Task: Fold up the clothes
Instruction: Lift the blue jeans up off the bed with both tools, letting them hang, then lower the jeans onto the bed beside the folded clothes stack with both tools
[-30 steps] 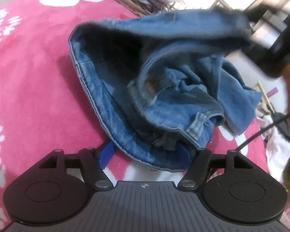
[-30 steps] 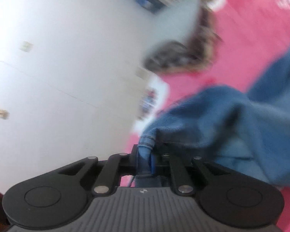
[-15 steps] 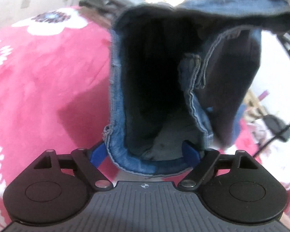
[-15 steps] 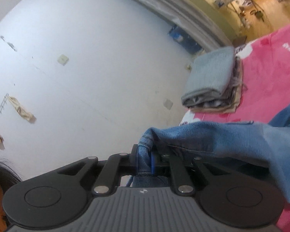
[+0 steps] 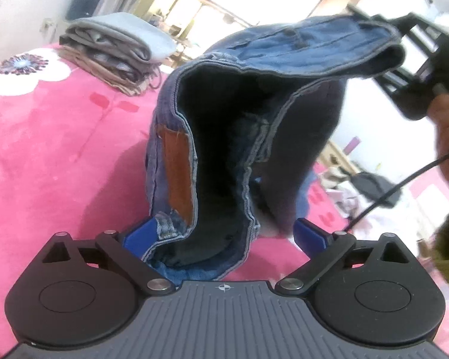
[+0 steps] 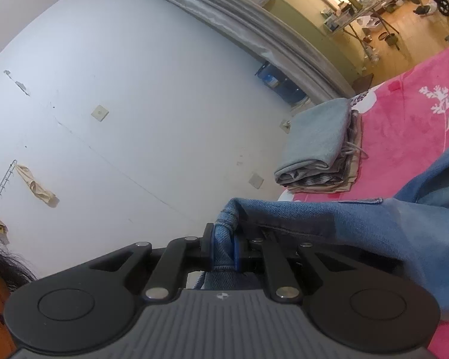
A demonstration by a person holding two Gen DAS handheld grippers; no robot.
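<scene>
A pair of blue jeans (image 5: 299,48) hangs in the air above the pink bed, its waist opening dark and facing the left wrist camera, with a brown leather patch (image 5: 178,170) on the band. My left gripper (image 5: 224,236) is open; its blue pads (image 5: 140,234) stand on either side of the lower waistband without pinching it. In the left wrist view my right gripper (image 5: 410,56) holds the upper waistband at the top right. In its own view the right gripper (image 6: 224,251) is shut on a bunched denim edge (image 6: 329,218).
A stack of folded clothes (image 5: 113,51) (image 6: 323,146) lies at the far end of the pink floral blanket (image 5: 45,149) (image 6: 404,113). A white wall (image 6: 134,89) stands behind. A person's hand (image 5: 447,125) and a black cable (image 5: 398,185) are at the right.
My right gripper has lifted the jeans off the blanket, so the crumpled heap now hangs with its waist open. The left gripper stays open at the lower waistband.
</scene>
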